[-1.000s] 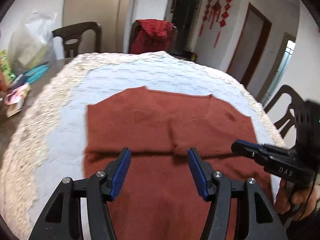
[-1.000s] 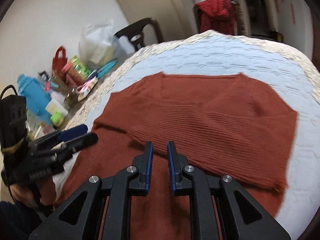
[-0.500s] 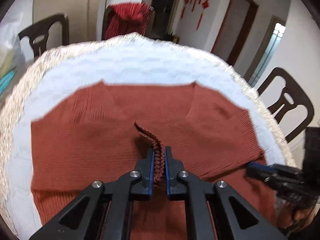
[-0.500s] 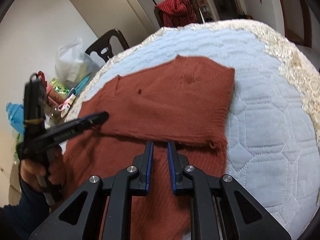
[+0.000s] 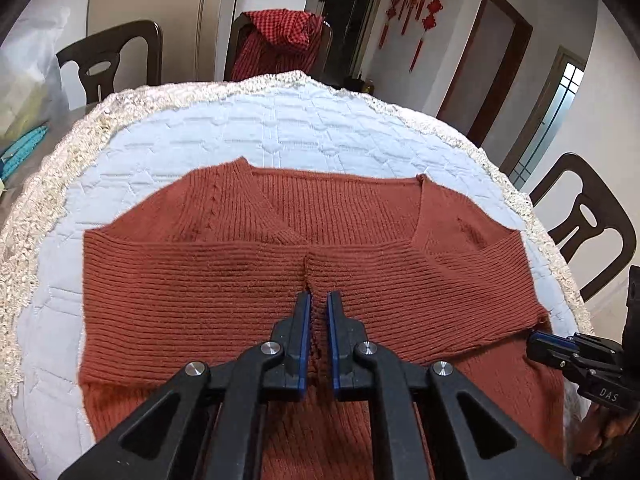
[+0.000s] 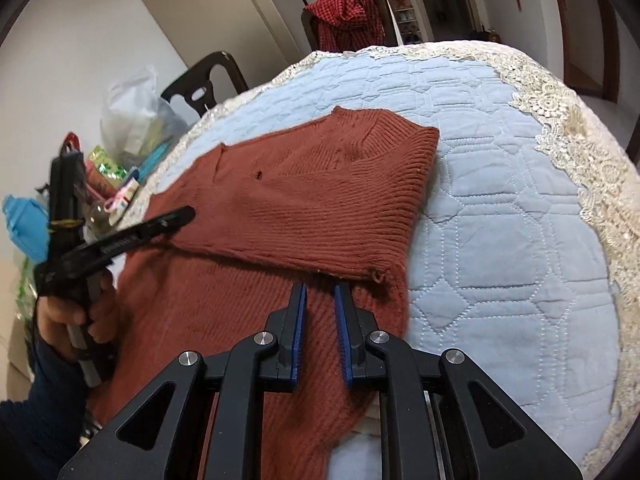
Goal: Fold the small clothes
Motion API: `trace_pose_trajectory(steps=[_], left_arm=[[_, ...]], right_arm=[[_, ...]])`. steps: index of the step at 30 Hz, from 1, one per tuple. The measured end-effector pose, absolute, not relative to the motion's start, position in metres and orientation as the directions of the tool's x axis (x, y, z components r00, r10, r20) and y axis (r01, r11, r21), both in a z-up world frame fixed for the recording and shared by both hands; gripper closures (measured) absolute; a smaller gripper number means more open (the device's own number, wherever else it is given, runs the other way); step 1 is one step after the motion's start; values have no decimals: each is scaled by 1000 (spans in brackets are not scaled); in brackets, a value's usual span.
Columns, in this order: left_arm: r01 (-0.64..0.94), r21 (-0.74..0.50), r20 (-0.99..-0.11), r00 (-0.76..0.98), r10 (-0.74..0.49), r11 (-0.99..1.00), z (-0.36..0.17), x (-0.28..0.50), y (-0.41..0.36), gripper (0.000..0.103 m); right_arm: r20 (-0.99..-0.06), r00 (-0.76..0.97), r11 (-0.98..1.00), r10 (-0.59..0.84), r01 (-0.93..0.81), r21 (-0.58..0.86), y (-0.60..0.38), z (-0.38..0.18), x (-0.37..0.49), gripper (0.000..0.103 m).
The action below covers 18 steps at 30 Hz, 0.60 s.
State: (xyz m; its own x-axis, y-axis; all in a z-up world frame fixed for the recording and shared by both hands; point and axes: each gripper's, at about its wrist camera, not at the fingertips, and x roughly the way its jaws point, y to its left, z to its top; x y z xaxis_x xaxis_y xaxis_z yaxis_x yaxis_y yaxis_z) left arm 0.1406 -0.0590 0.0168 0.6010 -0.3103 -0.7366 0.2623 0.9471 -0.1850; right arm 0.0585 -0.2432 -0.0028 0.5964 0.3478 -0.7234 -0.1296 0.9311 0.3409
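A rust-red knit sweater [image 5: 224,280] lies on the round table, its sleeves folded across the body. It also shows in the right wrist view [image 6: 320,208]. My left gripper [image 5: 318,298] is shut on a pinch of the sweater's fabric at the middle, where the two sleeve ends meet. My right gripper [image 6: 320,290] is nearly shut, with a narrow gap and nothing between its pads, over the sweater just below the folded sleeve's edge near the right side. It appears at the right edge of the left wrist view [image 5: 560,350]. The left gripper appears at the left in the right wrist view [image 6: 160,224].
A pale blue quilted cloth [image 5: 280,128] with a lace fringe [image 6: 576,136] covers the table. Dark chairs [image 5: 592,224] stand around it; one holds a red checked garment [image 5: 280,40]. A plastic bag [image 6: 132,120] and clutter [image 6: 108,176] sit at the table's left.
The left gripper closed on the sweater's fabric and carried it forward over the body. The right gripper moved to the sweater's right side and its pads parted slightly.
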Motion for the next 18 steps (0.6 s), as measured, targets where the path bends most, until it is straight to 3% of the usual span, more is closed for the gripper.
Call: trace_pose_trajectory(steps=[7, 13, 16, 18], left_arm=[[243, -165, -693, 661, -287, 956, 43, 131, -51, 84], [328, -148, -721, 610, -329, 933, 29, 144, -82, 75], [311, -125, -753, 589, -294, 942, 8, 154, -83, 75], [316, -112, -755, 589, -287, 942, 13, 151, -84, 75]], right_arm=[[-649, 664, 923, 370, -185, 337, -238, 25, 60, 88], [-728, 624, 952, 286, -101, 287, -246, -2, 105, 90], [-703, 642, 934, 304, -54, 354, -261, 0, 111, 92], [-698, 671, 949, 251, -31, 312, -263, 7, 110, 90]])
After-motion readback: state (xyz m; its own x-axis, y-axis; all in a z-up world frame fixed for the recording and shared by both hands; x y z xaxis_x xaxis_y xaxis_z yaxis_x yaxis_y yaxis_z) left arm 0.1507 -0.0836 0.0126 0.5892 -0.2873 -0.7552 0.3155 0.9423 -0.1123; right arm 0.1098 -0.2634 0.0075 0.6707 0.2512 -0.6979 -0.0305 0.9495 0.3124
